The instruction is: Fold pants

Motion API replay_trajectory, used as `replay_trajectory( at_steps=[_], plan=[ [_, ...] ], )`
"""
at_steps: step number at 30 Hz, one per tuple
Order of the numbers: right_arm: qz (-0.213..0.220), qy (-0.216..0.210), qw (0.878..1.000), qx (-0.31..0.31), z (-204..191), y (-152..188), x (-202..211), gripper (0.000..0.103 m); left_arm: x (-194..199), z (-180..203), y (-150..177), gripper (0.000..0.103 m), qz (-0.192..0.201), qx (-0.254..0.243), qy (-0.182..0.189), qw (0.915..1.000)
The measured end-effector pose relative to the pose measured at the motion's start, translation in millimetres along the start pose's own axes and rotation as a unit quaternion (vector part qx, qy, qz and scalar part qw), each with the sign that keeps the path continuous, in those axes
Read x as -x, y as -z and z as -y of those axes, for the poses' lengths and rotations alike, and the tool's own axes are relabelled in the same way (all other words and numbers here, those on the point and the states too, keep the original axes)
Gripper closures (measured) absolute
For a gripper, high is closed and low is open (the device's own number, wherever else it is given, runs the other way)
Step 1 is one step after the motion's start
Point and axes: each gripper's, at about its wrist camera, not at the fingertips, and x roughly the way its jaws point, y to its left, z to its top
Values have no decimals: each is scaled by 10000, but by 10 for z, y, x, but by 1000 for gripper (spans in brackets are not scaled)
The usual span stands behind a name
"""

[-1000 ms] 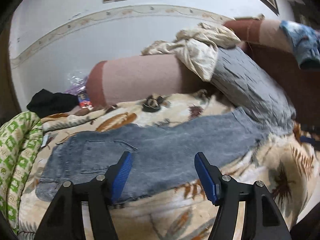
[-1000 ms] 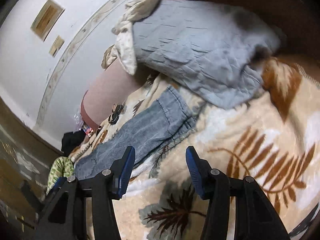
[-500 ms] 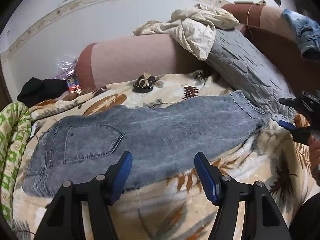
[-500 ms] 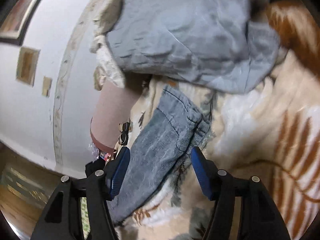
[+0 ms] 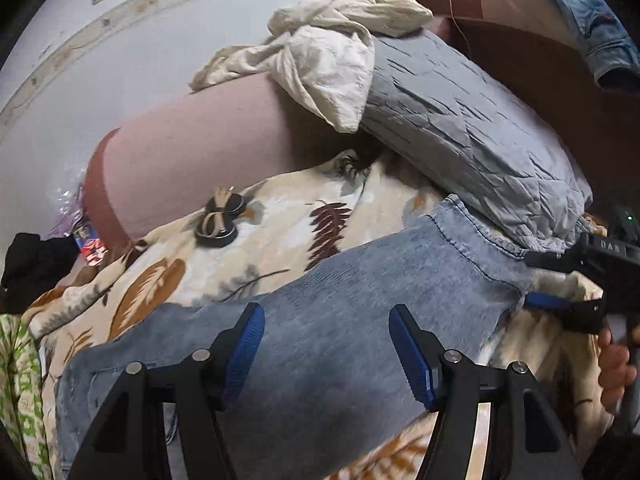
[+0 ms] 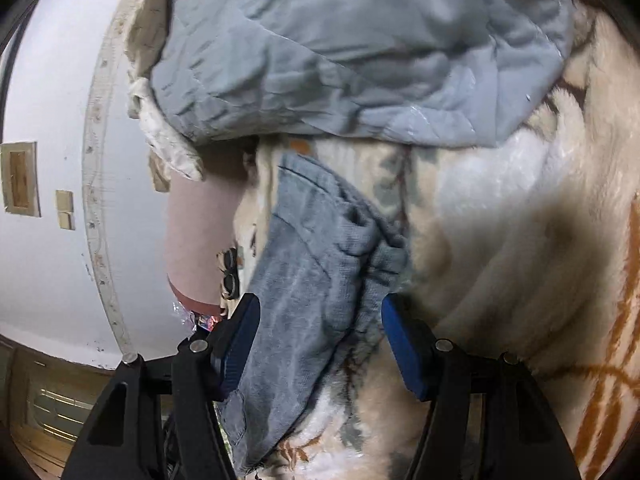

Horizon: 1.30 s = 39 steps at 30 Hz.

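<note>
Left gripper hangs with jaws apart over the pants, gripping nothing; the jeans lie flat across the leaf-print blanket, their hem just beside the grey pillow. Right gripper stands spread around that hem, below the pillow, its blue pads not pressing.

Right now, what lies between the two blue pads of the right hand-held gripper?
The hem end of the jeans lies between the pads of the right hand-held gripper, on the leaf blanket; the right wrist view shows it.
</note>
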Motion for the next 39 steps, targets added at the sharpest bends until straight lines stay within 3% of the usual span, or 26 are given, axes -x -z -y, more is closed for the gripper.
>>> replay_trajectory(
  at_steps=[10,17,20,24,39],
  plan=[
    [-16,120,9999,52,-60,13,-16,39,-167,89,305,35,-319,427,341,9980],
    [97,704,9928,968,-422,210,-27,39,82,-124,501,35,-229,624,-106,9977],
    [-41,580,9953,774,-372,236,-53,39,176,-209,596,35,-297,603,-328,9972],
    [157,601,9926,1045,-502,306,6,39,425,-347,709,35,-65,605,-762,9952],
    [20,705,9752,2099,-1070,918,-247,39,1253,-914,1285,34,657,1267,-1305,9811]
  ],
)
